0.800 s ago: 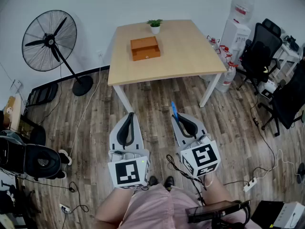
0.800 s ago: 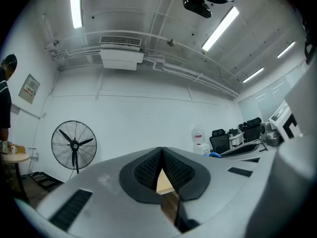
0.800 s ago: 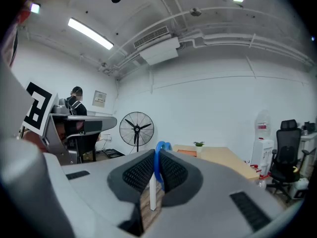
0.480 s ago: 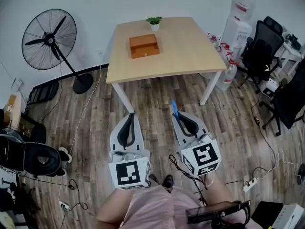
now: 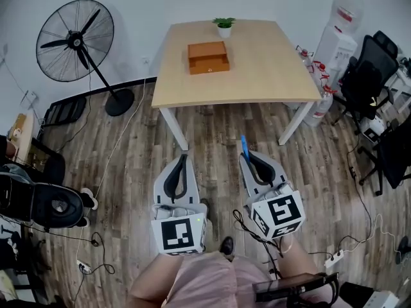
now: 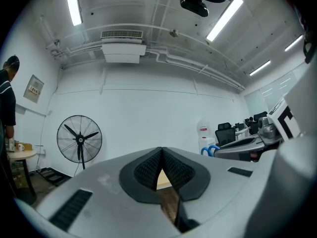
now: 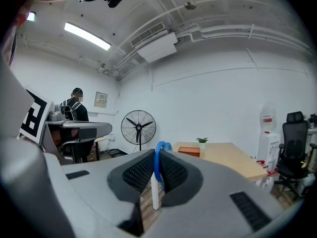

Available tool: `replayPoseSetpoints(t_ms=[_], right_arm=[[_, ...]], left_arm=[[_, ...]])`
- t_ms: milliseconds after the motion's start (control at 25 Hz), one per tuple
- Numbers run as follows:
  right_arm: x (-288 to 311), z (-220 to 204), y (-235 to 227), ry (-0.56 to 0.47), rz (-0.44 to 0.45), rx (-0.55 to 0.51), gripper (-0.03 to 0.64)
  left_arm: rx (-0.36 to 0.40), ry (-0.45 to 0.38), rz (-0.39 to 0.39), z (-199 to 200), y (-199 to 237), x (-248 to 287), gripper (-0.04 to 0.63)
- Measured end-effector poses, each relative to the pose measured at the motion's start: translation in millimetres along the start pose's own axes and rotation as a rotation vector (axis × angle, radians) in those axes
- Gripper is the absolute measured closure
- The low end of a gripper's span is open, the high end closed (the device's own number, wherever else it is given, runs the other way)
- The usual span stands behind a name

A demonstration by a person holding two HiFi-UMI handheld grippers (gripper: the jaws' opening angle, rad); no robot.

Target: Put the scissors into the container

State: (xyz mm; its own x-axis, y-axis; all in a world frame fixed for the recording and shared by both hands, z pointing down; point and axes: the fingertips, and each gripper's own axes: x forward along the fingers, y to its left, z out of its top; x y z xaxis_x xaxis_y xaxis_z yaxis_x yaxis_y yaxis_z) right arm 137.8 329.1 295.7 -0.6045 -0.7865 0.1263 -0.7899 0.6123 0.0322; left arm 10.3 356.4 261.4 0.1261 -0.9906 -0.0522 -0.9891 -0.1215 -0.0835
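Blue-handled scissors [image 5: 244, 147] stick out forward from my right gripper [image 5: 249, 156], which is shut on them; in the right gripper view the blue handle loop [image 7: 159, 155] stands between the dark pads. My left gripper [image 5: 184, 158] is shut with nothing in it, its pads [image 6: 148, 168] meeting at the tips. Both grippers hang over the wooden floor, well short of the table. An orange box-shaped container [image 5: 208, 57] sits on the light wooden table [image 5: 257, 76], and shows small in the right gripper view as the container [image 7: 188, 150].
A small potted plant [image 5: 224, 26] stands behind the container. A black pedestal fan [image 5: 76, 42] stands left of the table, water dispenser and bottles [image 5: 334, 43] and office chairs [image 5: 369, 76] to its right. Cables trail over the floor. A person [image 7: 73, 110] stands far left.
The head view has shifted: the table and container now sit further right and closer. Both grippers have stayed shut and held forward, the scissors still in the right one.
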Motion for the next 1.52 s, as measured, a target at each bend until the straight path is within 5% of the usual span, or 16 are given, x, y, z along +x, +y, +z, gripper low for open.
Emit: replayPoseSetpoints(t_ms=[440,920,1520], right_arm=[[121,5,-21,0.024,0.011,-0.011,0.586],[223,47,-55,-0.030,-0.050,-0.053,0.586],[275,23,-120,0.009,-0.094,-0.007,0.586]], left_arm=[[-0.018,0.007,0.006,-17,69,105,0.591],[-0.006,-0.076,-0.039,0,125,211,0.591],[-0.017,0.005,-0.119,-41,100,298,0.591]])
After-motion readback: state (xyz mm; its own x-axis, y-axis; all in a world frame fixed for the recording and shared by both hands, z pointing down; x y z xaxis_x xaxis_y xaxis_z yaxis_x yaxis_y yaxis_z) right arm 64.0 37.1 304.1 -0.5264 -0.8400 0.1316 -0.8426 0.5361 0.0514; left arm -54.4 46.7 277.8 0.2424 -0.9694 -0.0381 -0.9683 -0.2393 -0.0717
